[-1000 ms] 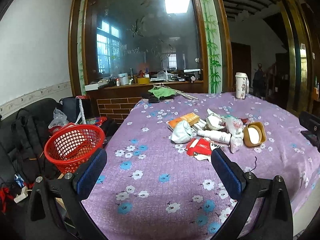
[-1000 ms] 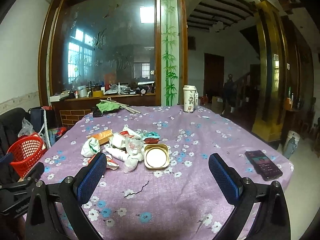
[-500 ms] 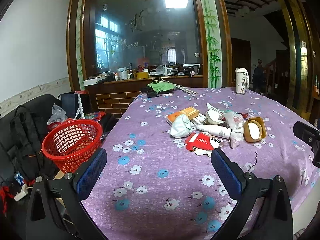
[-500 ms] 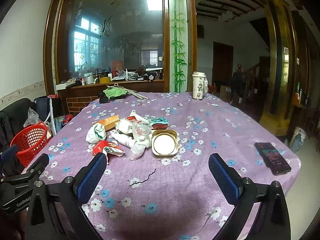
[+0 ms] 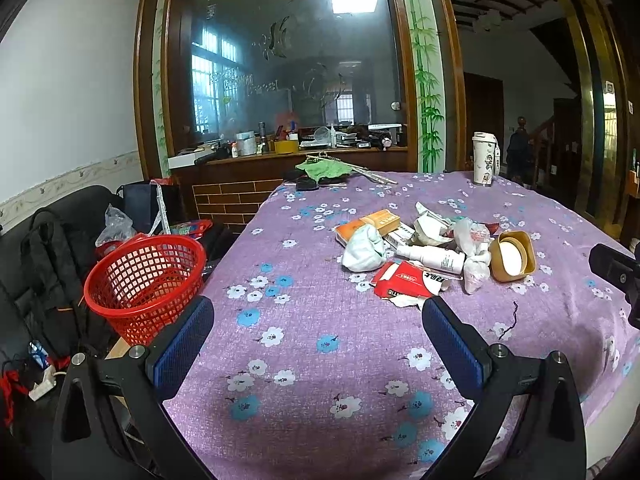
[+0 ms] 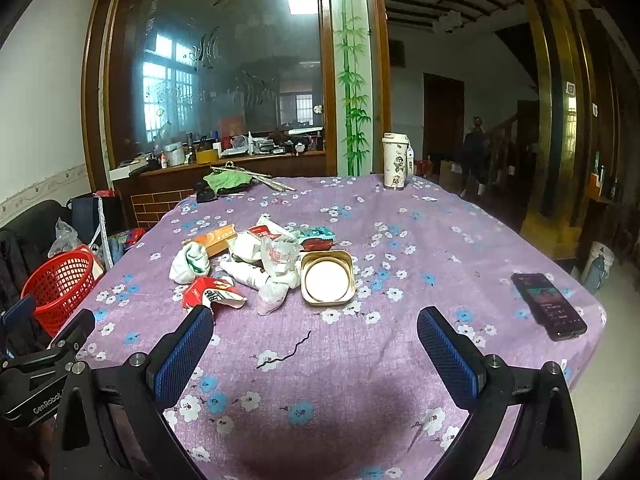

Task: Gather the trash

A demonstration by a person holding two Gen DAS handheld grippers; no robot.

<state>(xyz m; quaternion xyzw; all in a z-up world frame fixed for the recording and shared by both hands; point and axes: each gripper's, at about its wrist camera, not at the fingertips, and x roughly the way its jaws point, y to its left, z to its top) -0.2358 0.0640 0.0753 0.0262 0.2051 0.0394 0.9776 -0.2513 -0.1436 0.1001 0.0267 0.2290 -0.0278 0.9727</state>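
Trash, a loose heap of crumpled wrappers, cartons and a white bottle (image 6: 256,264), sits mid-frame on the purple flowered tablecloth (image 6: 360,360); the red mesh basket (image 5: 144,280) waits at lower left, presumably to receive it. Left gripper (image 5: 318,344) and right gripper (image 6: 316,350) hover spread, empty.

L gripper (image 5: 318,322) jaws wide, trash pile (image 5: 420,256) ahead, red basket (image 5: 142,280) left.
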